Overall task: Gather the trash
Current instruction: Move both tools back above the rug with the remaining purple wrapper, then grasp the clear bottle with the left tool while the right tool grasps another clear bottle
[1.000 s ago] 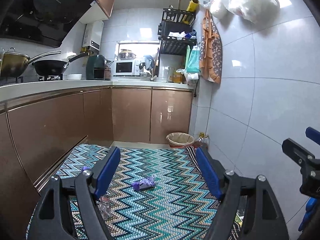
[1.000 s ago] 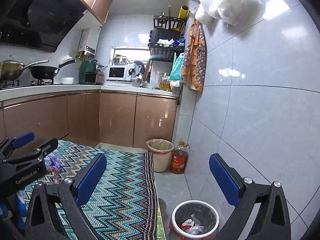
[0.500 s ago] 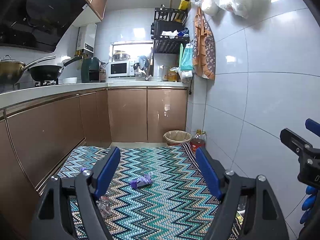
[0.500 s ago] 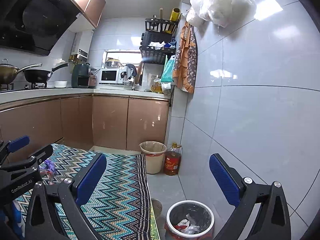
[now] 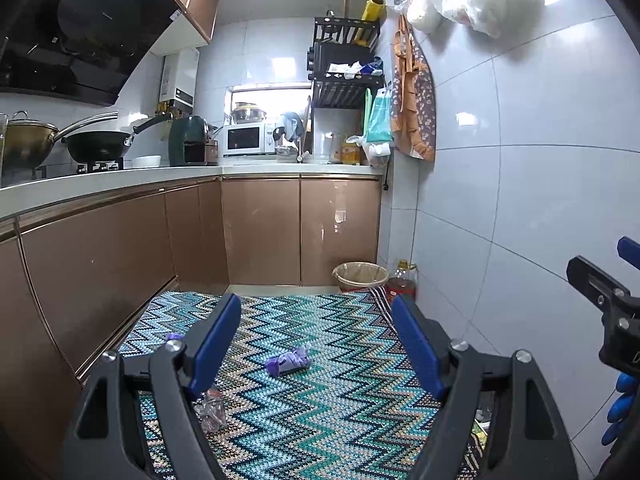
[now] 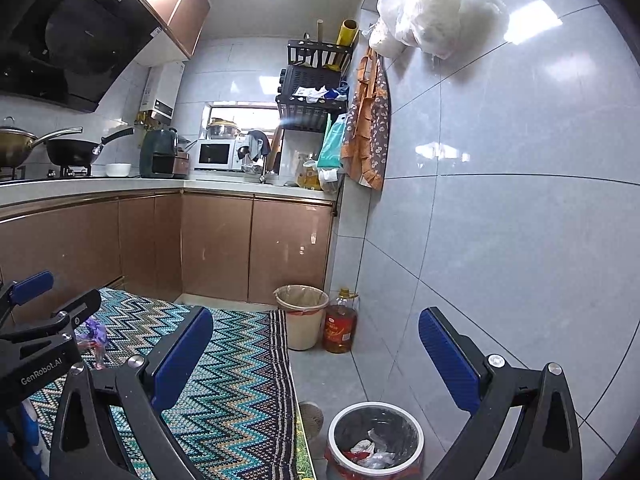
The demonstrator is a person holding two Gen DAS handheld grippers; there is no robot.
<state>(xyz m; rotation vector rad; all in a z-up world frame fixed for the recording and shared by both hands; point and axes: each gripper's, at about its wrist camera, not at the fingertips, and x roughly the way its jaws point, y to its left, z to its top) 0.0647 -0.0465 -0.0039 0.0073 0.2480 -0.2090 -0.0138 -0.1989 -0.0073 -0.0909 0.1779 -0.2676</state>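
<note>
Left gripper (image 5: pixel 316 336) and right gripper (image 6: pixel 316 350) side by side, near level, jaws wide apart, empty.

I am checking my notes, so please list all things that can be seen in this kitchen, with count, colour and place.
purple wrapper: 1, purple, middle of rug
clear crumpled plastic: 1, transparent, rug, near left fingers
rug: 1, teal zigzag, floor
round bin: 1, white rim, tiled floor beside rug, trash inside
lined bucket: 1, beige, by cabinets
oil bottle: 1, amber, beside bucket
microwave: 1, white, counter
wok: 1, black, stove
left gripper: 1, black, blue fingers, open, empty
right gripper: 1, same, open, empty
</note>
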